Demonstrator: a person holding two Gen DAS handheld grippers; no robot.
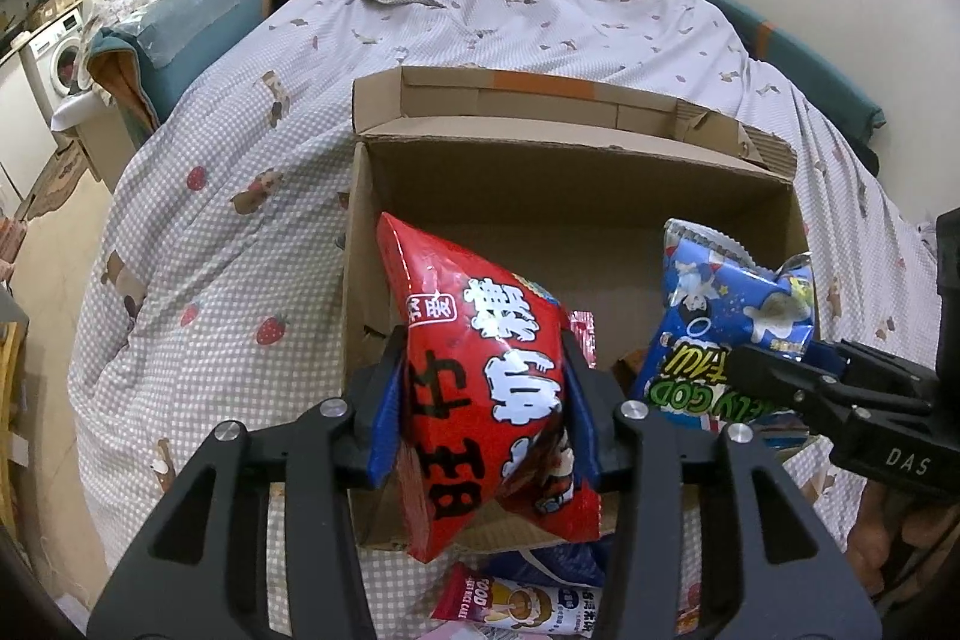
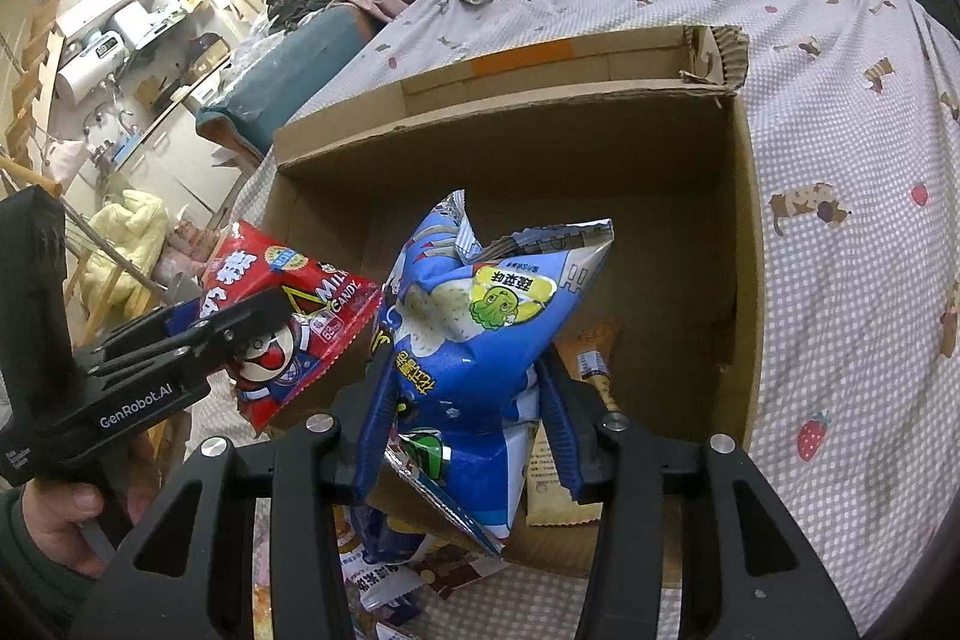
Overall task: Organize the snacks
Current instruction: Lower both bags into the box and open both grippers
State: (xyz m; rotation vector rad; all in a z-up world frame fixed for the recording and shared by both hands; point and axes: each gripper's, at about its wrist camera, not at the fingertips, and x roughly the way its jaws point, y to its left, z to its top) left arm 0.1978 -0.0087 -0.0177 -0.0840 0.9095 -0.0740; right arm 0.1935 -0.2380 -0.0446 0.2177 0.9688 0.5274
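Note:
My left gripper [image 1: 483, 370] is shut on a red milk-candy bag [image 1: 486, 388] and holds it over the near left edge of an open cardboard box [image 1: 576, 202] on the bed. My right gripper [image 2: 465, 388] is shut on a blue snack bag [image 2: 474, 334] and holds it over the box's near side. The blue bag [image 1: 726, 328] and right gripper [image 1: 780, 370] show at the right of the left wrist view. The red bag [image 2: 288, 316] and left gripper [image 2: 198, 334] show at the left of the right wrist view. A tan snack packet [image 2: 591, 358] lies inside the box.
Several snack packets [image 1: 528, 604] lie on the checked bedsheet [image 1: 228, 232] in front of the box, also in the right wrist view [image 2: 396, 574]. The box's far flap [image 1: 540, 100] stands open. A teal sofa [image 1: 180, 34] and a washing machine [image 1: 57, 58] are left of the bed.

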